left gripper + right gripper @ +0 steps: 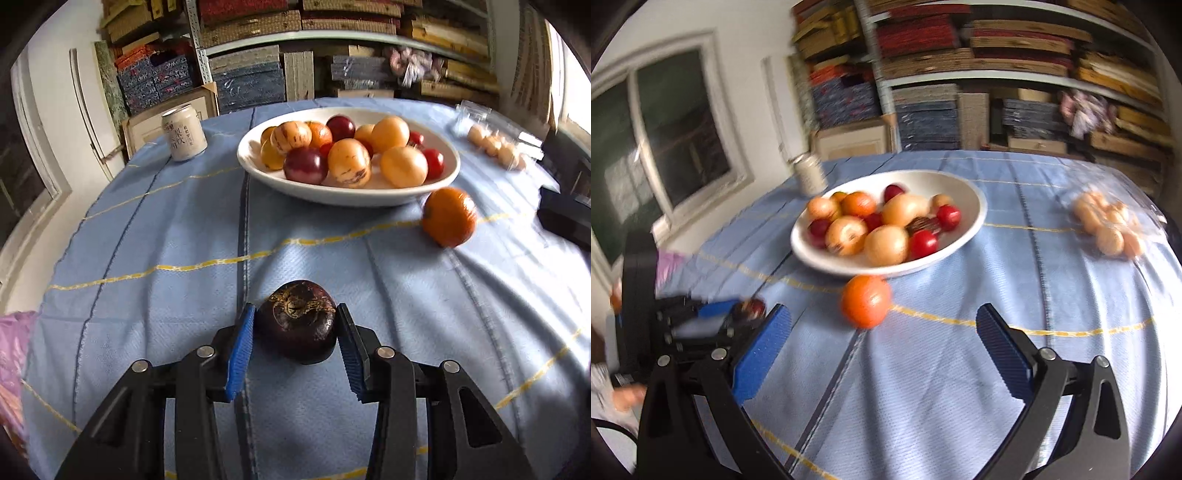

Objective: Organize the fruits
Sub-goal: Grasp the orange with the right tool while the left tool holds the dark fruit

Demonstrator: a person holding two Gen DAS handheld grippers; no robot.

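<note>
In the white bowl [351, 192] lie mixed fruits; left claw [295, 328] grips mangosteen [297, 325]; right claw [882, 343] gapes empty

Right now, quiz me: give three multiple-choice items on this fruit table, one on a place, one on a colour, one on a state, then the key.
1. Where does the orange fruit lie?
A. in the bowl
B. on the cloth beside the bowl
C. on the can

2. What colour is the fruit in the left tongs?
A. dark purple-brown
B. green
C. bright yellow

3. How do the right tongs stand?
A. shut on the orange fruit
B. shut on the can
C. open, holding nothing

Key: 1 B, it sits on the blue tablecloth just outside the white bowl. 2 A, the dark fruit is pinched between the blue pads. 3 C, the pads stand wide apart over cloth.
</note>
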